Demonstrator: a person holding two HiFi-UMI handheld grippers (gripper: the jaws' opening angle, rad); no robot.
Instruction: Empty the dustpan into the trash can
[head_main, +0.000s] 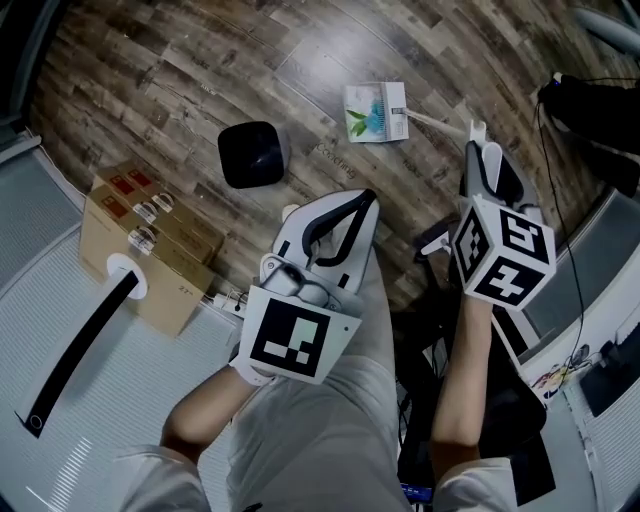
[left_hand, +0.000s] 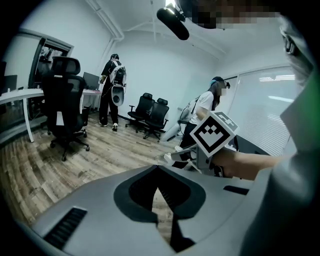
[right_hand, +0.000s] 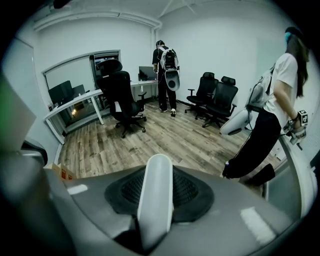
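My right gripper (head_main: 478, 135) clamps the white handle (right_hand: 156, 200); my left gripper (head_main: 362, 203) is closed, empty. The cardboard box (head_main: 150, 240) labels are unreadable. Only the head view shows the trash can (head_main: 252, 153).

black trash can (head_main: 252, 153), brown wood-grain floor (head_main: 150, 70), tan cardboard box (head_main: 150, 240), white dustpan handle (right_hand: 155, 200)

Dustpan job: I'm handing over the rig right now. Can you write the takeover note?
Left gripper: shut and empty.
Right gripper: shut on the white dustpan handle.
Dustpan: ahead of the right gripper, to the right of the black trash can in the head view. It is apart from the can and not over it, with green and white litter inside.
Done: the dustpan is gripped by its handle.
Left: carry the pan over the can's opening and tip the litter in.
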